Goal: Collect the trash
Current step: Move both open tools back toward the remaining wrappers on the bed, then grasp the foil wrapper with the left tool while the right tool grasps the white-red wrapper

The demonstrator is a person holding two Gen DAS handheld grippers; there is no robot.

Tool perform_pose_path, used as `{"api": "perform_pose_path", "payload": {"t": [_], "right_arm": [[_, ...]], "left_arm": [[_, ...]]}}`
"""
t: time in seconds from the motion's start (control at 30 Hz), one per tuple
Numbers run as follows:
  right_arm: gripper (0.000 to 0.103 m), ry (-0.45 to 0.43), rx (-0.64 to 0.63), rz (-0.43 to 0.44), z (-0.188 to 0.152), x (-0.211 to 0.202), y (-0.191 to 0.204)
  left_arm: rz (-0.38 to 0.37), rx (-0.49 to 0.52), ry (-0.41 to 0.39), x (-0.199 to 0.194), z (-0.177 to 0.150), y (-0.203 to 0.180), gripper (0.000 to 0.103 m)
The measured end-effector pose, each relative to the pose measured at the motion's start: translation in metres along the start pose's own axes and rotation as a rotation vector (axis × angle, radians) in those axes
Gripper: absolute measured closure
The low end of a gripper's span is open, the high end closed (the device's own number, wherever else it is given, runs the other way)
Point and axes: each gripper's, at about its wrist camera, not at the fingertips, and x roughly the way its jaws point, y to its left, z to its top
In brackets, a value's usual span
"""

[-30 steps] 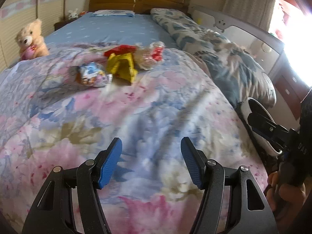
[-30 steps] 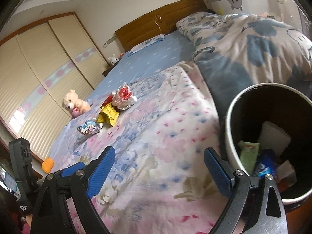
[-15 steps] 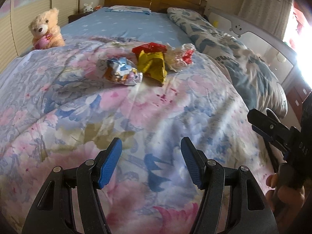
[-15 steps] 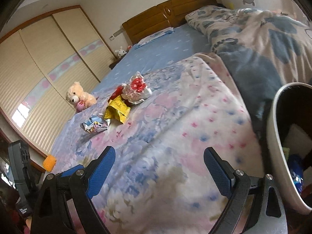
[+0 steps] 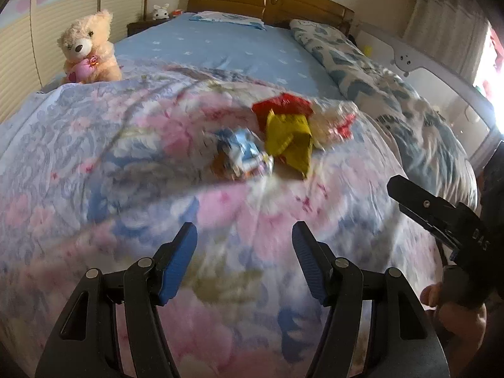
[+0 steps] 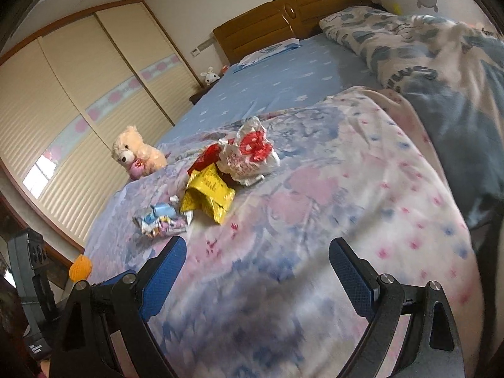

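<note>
Trash sits in a cluster on the floral quilt [image 5: 94,157], far of both tools: a blue-white wrapper [image 5: 242,154] nearest, a yellow bag [image 5: 291,140] just behind it, a red bag [image 5: 283,105] and a white-red bag [image 6: 249,154] beyond. My left gripper [image 5: 244,264] has its jaws apart, empty, the wrapper almost straight ahead. My right gripper [image 6: 256,277] is wide apart too, wrapper far-left of it. I judge the left better lined up.

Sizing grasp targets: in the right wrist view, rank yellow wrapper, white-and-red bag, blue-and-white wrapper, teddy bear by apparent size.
1-2. white-and-red bag and yellow wrapper, about alike
3-4. teddy bear and blue-and-white wrapper, close; the bear sits farther off, so unsure.
</note>
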Motion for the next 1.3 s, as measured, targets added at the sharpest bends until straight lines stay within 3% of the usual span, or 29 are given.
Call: {"api": "perform_pose_path", "payload": {"t": [0.3,0.6,0.67,0.73,0.8,0.9,1.3], "right_arm": [[0.010,-0.005,0.026,0.004,0.032,0.039,0.002],[0.011,-0.009,0.098,0.022,0.059,0.076,-0.008],[0.015,0.000,0.108,0.020,0.061,0.085,-0.010],[0.037,0.017,0.112,0.023,0.061,0.092,-0.012],[0.051,0.033,0.113,0.034,0.060,0.096,-0.012],[0.058,0.014,0.089,0.021,0.059,0.089,-0.009],[0.059,-0.013,0.099,0.029,0.029,0.027,-0.019]], "left_arm": [[0.000,-0.034,-0.022,0.016,0.031,0.010,0.039],[-0.001,-0.042,-0.014,0.036,0.042,0.014,0.043],[-0.016,-0.036,-0.003,0.041,0.041,0.015,0.057],[-0.028,-0.034,-0.006,0.042,0.040,0.015,0.062],[-0.032,-0.023,-0.017,0.040,0.040,0.014,0.068],[-0.032,-0.002,-0.035,0.035,0.039,0.011,0.073],[-0.096,0.003,-0.066,-0.005,0.016,0.003,0.074]]}}
